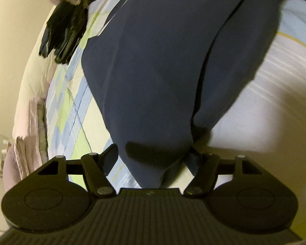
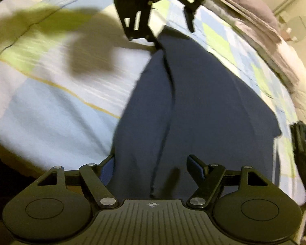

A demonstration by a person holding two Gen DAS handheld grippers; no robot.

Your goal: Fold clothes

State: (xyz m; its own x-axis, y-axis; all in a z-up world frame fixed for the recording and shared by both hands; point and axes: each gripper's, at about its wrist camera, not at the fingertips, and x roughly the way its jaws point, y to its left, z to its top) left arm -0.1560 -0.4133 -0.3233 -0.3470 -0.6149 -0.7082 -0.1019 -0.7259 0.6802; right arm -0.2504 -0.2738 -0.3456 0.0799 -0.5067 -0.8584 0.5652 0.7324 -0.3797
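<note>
A dark blue garment (image 1: 157, 65) lies stretched along a bed (image 1: 275, 94) with a checked sheet of pale blue, white and green. In the left wrist view a black bundle of cloth (image 1: 61, 32) lies near the bed's far left edge, well apart from the garment, and a pinkish quilt (image 1: 28, 126) runs along that side against the wall. In the right wrist view the same quilt shows at upper right, and broad shadows fall on the sheet to the left of the garment.

The left gripper (image 1: 153, 159) has its fingers spread wide, one on each side of the garment's narrow near end; the cloth passes between them and hides the tip of the right finger (it seems to lie over or against it). I cannot tell whether either finger actually presses the cloth.

The right gripper (image 2: 151, 169) is also spread wide, the garment's other end lying between its fingers; the left finger (image 2: 107, 171) is partly covered by the fabric, the right finger stands clear above it.

The left gripper appears again at the top of the right wrist view, cut off by the frame. Both views are blurred, so seams and the garment's type are hard to make out.
</note>
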